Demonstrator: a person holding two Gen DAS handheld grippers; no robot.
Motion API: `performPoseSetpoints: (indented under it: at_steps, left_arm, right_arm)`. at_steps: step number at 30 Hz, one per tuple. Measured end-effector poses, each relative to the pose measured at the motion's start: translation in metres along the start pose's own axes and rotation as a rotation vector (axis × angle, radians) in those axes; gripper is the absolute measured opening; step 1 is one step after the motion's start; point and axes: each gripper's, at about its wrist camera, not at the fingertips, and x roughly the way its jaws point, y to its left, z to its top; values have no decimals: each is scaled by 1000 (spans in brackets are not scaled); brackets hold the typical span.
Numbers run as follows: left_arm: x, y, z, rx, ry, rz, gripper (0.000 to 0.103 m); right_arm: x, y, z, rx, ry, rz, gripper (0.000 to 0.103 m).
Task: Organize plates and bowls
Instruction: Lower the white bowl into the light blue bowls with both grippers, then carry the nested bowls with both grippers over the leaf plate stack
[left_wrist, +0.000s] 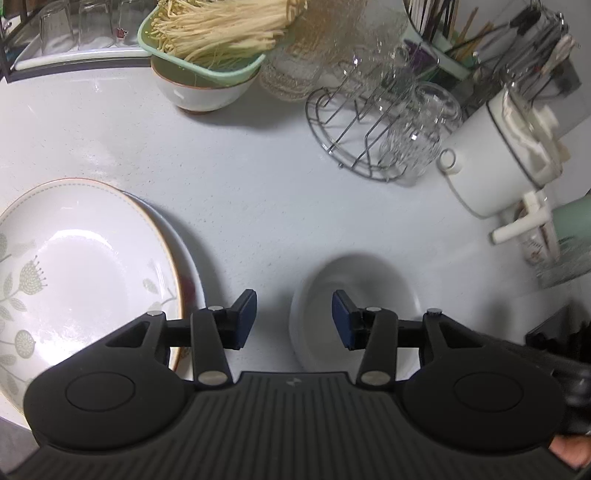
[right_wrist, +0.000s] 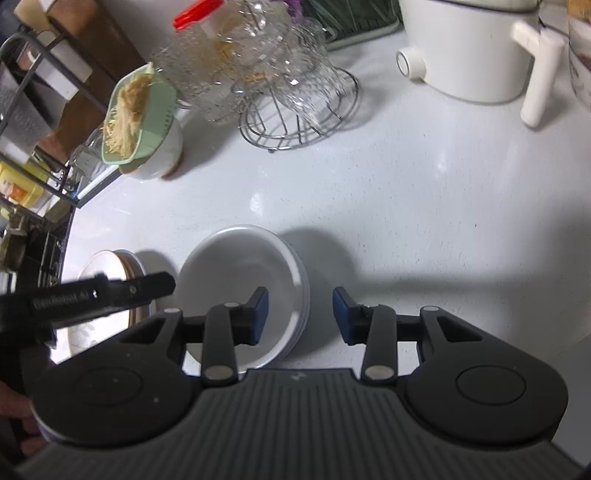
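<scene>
On the white bench (right_wrist: 406, 192), stacked white bowls (right_wrist: 243, 280) sit beside stacked floral plates (left_wrist: 85, 266). Both the left gripper (left_wrist: 294, 319) and right gripper (right_wrist: 300, 315) have released jaws, grasping nothing.

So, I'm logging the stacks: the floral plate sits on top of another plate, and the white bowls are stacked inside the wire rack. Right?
Not quite. The white bowls sit on the bare counter, clear of the wire rack, as the right wrist view shows. The floral plate does top another plate.

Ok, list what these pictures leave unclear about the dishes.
- Left wrist view: the plate under the floral-patterned white plate shows only its rim.
- Left wrist view: the white bowl stack is blurred, partly behind the gripper.
- Right wrist view: bowl count in that stack unclear.
</scene>
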Motion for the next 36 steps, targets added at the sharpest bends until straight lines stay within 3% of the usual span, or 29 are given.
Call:
performPoseSetpoints:
  at_steps: [14, 22, 28, 36]
  left_arm:
    - [23, -13, -18, 61, 34, 5, 50]
    - [37, -13, -25, 85, 48, -9, 39]
    - [42, -14, -21, 114, 37, -24, 28]
    - [37, -14, -17, 134, 55, -56, 26]
  right_arm:
    - [19, -14, -10, 42, 33, 33, 41]
    - [33, -13, -9, 46, 35, 64, 41]
    - [41, -12, -16, 84, 36, 94, 27]
    - [34, -16, -25, 110, -17, 85, 24]
